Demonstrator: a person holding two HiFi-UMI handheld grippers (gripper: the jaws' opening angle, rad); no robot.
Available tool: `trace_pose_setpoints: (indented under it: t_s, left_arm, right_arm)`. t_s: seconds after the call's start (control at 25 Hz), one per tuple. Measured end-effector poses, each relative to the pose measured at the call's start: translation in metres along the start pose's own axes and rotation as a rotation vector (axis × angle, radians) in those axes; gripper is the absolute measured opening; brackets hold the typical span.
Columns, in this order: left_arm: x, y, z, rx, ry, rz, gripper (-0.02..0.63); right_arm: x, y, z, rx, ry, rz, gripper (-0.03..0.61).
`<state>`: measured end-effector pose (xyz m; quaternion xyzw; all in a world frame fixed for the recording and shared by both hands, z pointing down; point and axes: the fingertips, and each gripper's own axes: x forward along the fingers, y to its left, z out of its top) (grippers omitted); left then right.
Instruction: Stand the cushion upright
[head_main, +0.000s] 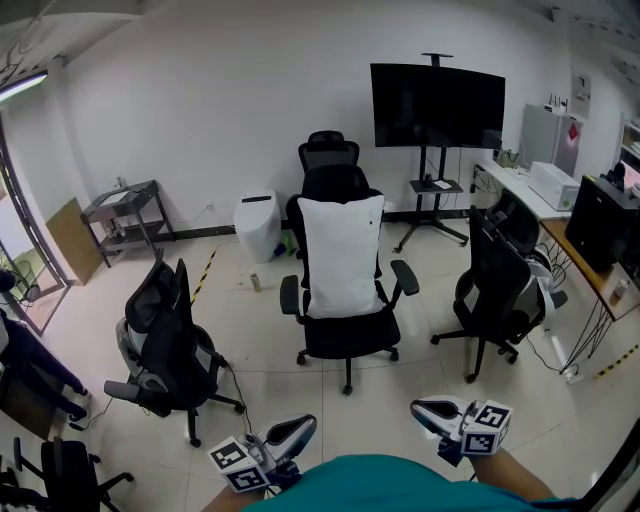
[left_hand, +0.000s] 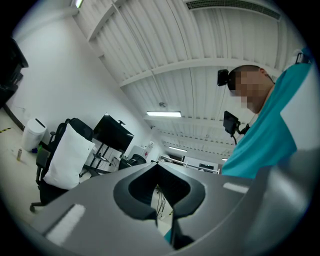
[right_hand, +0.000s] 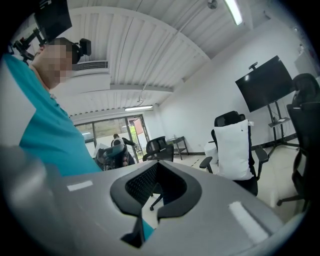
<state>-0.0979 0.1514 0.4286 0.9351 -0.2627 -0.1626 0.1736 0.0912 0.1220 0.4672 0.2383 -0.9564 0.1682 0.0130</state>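
Note:
A white cushion (head_main: 342, 255) stands upright on the seat of a black office chair (head_main: 350, 338), leaning against its backrest in the middle of the room. It also shows at the left of the left gripper view as the cushion (left_hand: 67, 155), and at the right of the right gripper view as the cushion (right_hand: 235, 150). My left gripper (head_main: 303, 426) and right gripper (head_main: 420, 408) are held low, close to my teal shirt and well away from the chair. The tips of the left gripper (left_hand: 157, 164) and of the right gripper (right_hand: 157, 162) meet, with nothing between them.
Another black chair (head_main: 170, 350) stands at the left and one (head_main: 500, 285) at the right. Behind are a TV on a stand (head_main: 437, 105), a white bin (head_main: 258, 225) and a metal cart (head_main: 125, 215). A desk (head_main: 575, 250) lines the right wall.

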Motion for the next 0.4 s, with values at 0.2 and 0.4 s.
trace_pose_setpoints:
  t_s: [0.2,0.4]
  left_arm:
    - [-0.0059,0.0028,0.0015,-0.006,-0.012,0.004,0.012]
    - [-0.0080,0.0002,0.0031,-0.005,-0.013,-0.003,0.011]
  right_arm:
    - [0.0015,0.0016,-0.0005,-0.010,0.002,-0.007,0.000]
    - [0.0022,0.0056,-0.0006,-0.014,0.005,-0.007,0.000]
